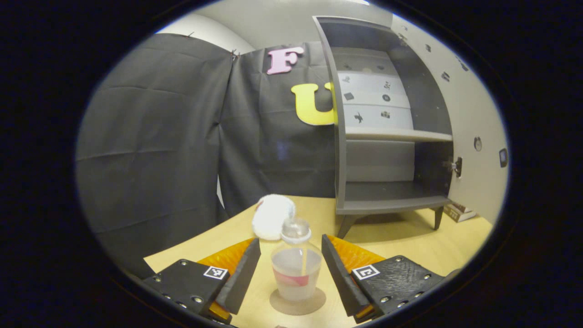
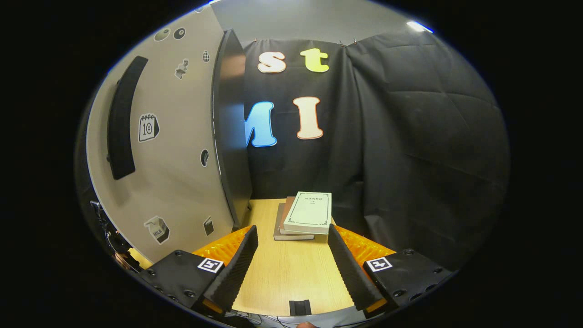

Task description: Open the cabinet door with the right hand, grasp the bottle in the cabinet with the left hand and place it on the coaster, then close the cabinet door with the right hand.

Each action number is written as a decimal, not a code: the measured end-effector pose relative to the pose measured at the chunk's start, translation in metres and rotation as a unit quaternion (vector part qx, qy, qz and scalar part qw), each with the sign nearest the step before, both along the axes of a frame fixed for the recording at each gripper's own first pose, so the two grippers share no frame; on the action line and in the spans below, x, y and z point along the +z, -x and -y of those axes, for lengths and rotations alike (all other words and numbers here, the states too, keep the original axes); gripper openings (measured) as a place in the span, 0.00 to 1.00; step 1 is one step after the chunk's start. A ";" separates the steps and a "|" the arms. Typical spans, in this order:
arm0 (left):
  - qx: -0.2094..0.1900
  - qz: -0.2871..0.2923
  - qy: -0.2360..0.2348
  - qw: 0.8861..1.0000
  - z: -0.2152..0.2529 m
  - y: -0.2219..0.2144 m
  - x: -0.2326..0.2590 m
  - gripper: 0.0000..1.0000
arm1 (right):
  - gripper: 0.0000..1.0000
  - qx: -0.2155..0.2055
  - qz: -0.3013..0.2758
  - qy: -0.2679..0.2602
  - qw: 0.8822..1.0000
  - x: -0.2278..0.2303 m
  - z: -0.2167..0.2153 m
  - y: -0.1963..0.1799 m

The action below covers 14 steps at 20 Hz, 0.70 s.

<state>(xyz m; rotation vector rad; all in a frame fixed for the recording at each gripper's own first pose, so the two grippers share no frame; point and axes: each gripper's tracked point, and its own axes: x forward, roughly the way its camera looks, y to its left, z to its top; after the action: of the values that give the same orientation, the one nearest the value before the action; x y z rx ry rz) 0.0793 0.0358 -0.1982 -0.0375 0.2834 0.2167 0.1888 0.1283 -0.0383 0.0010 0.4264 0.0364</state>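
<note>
Bottle: in the left gripper view the clear bottle (image 1: 296, 266) stands upright at lower centre of the frame, part filled with pale liquid, a red band low on its side, a cap on top.
Coaster: a round brown coaster (image 1: 314, 304) lies under the bottle on the table (image 1: 410, 241); the bottle sits on it.
Left gripper: the left gripper (image 1: 291, 269) has its jaws apart, one finger on each side of the bottle, with a gap showing between each pad and the bottle.
White fluffy thing: a round white soft object (image 1: 272, 216) rests on the table just behind the bottle, slightly to the left in the frame.
Cabinet: the grey cabinet (image 1: 387, 136) stands at right of the frame on short legs, with a middle shelf and bare lower compartment; its door (image 1: 473, 114) is swung open at far right.
Right gripper: in the right gripper view the right gripper (image 2: 291, 269) has its jaws apart over bare tabletop, gripping nothing.
Door, right gripper view: the open door fills the left of the frame, stickers and a dark bar handle (image 2: 120, 118) on its face.
Books: a stack of books (image 2: 304, 215) lies on the table at centre, beyond the fingers.
</note>
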 end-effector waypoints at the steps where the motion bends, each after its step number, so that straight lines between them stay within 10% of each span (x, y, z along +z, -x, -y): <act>1: 0.000 0.009 0.000 1.000 0.000 0.000 0.018 0.83 | 0.93 0.004 0.003 -0.007 1.000 0.003 -0.001 -0.001; 14: -0.036 0.065 -0.015 0.997 0.037 0.024 0.185 0.82 | 0.98 0.121 0.087 -0.043 0.988 0.080 -0.063 -0.024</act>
<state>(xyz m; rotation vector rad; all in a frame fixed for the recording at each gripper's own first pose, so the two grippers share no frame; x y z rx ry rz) 0.0555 -0.0014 -0.0135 -0.0118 0.1526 0.1453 0.2130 0.1917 0.0413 0.0306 0.2480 0.2931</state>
